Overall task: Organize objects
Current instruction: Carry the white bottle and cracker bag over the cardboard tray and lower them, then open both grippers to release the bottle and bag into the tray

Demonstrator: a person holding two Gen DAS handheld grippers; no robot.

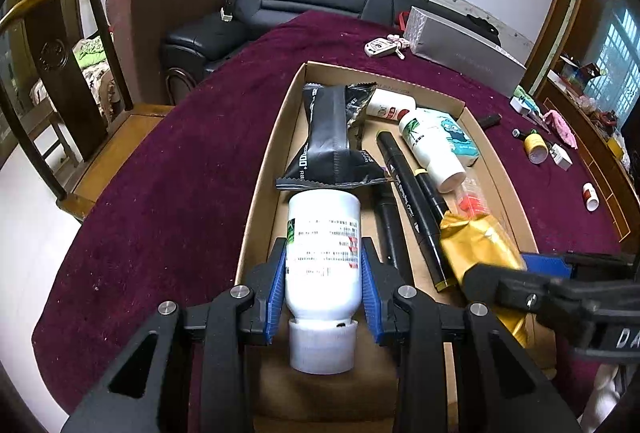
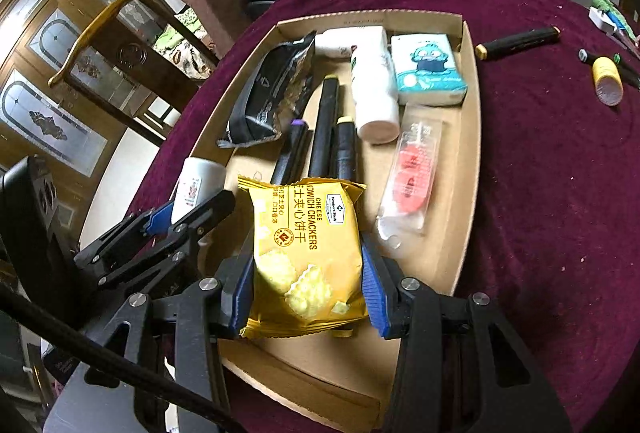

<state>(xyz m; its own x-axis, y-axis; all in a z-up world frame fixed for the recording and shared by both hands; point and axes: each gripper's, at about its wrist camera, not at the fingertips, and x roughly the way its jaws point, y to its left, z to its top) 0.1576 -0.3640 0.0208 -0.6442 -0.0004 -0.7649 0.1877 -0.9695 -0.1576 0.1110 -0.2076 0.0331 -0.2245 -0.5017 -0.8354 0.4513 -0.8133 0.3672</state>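
- Living room: black leather sofa (image 1: 304, 5) and wooden chair (image 1: 60, 81) behind a table draped in maroon cloth (image 1: 160, 193).
- Shallow cardboard tray (image 2: 466, 193) on the cloth, already well filled; grey gift box (image 1: 464, 49) and key fob (image 1: 380, 47) well beyond it.
- Left gripper (image 1: 324, 289) clamped across a white pill bottle (image 1: 324, 253), cap toward the camera, low at the tray's near left end, base just short of the black snack pouch (image 1: 332, 137).
- Right gripper (image 2: 308, 273) closed on a yellow cheese cracker packet (image 2: 306, 253), over the tray's near middle, above the marker ends.
- Best done, probably: lower the bottle flat along the left wall before letting go, so no rolling into the markers; set the packet on bare cardboard near the front edge, not atop the pens; release one at a time to keep the two tools apart.
- Count inside the tray: one black pouch, three black markers (image 2: 328, 129), two further white bottles (image 2: 374, 89), one teal tissue pack (image 2: 430, 69), one red item in a clear sleeve (image 2: 410, 173).
- Loose on the cloth: one black marker (image 2: 518, 41), one yellow-capped vial (image 2: 608, 81), one small red-and-white bottle (image 1: 590, 196).
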